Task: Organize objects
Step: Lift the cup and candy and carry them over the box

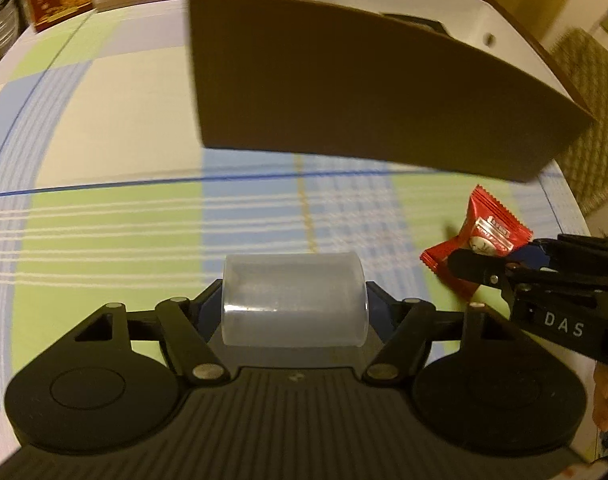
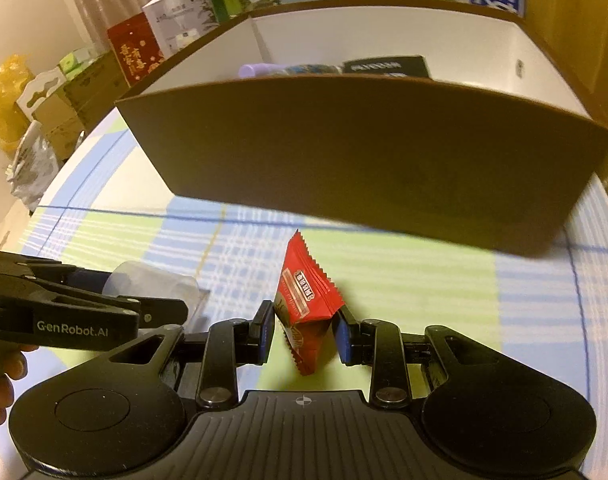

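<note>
Plainly, the left tool (image 1: 295,300) was clamped on a frosted plastic cup (image 1: 294,300) lying sideways, and the right tool (image 2: 304,330) pinched a red snack packet (image 2: 305,304), both low over the checked table (image 1: 104,160), the brown box (image 2: 343,152) at twelve o'clock. The slick cup could slip; the packet, gripped near one edge, might twist free against the box wall. The box's contents were mostly hidden.
</note>
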### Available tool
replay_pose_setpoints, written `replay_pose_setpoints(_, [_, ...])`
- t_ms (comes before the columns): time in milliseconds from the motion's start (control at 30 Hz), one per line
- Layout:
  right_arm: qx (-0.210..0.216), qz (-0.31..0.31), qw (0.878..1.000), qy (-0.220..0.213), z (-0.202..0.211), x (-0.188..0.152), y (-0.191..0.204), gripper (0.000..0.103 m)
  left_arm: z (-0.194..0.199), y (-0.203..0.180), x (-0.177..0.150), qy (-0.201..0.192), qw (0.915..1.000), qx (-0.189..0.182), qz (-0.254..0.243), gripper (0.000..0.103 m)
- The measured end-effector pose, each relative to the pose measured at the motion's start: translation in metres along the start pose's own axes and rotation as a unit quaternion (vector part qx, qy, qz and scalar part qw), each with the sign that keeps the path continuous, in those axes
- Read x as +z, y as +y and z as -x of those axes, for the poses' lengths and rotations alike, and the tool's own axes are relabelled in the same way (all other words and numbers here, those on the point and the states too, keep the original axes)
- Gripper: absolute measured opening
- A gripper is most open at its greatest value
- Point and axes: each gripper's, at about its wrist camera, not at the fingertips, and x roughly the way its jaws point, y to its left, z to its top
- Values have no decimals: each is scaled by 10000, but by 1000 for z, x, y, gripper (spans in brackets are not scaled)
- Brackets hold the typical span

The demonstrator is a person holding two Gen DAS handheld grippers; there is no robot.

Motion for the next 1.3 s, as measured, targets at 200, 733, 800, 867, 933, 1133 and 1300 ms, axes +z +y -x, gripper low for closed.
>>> replay_pose_setpoints(200, [-28, -225, 9997, 74, 19, -22, -7, 29, 8, -24, -20, 137, 9992, -206, -306, 69])
replay_pose_setpoints(733, [-52, -301, 9995, 70, 39, -44, -2, 29, 11, -39, -31, 308, 9983, 45, -486, 70])
replay_pose_setpoints(800, [-54, -298, 9995, 64, 39, -46, -1, 28, 9, -40, -31, 292, 9983, 68, -501, 70])
replay_pose_setpoints(867, [-55, -299, 9995, 61, 39, -45, -1, 29, 10, -41, -34, 283, 9981, 83, -536, 69])
replay_pose_setpoints(933, [-59, -301, 9995, 52, 40, -47, 0, 29, 11, -41, -35, 244, 9980, 107, -568, 69])
replay_pose_setpoints(1133, [-42, -288, 9996, 24, 45, -50, 3, 29, 16, -38, -40, 228, 9982, 126, -549, 69])
replay_pose_setpoints(1300, [-13, -273, 9996, -22, 49, -48, 6, 29, 25, -38, -39, 137, 9984, 107, -531, 69])
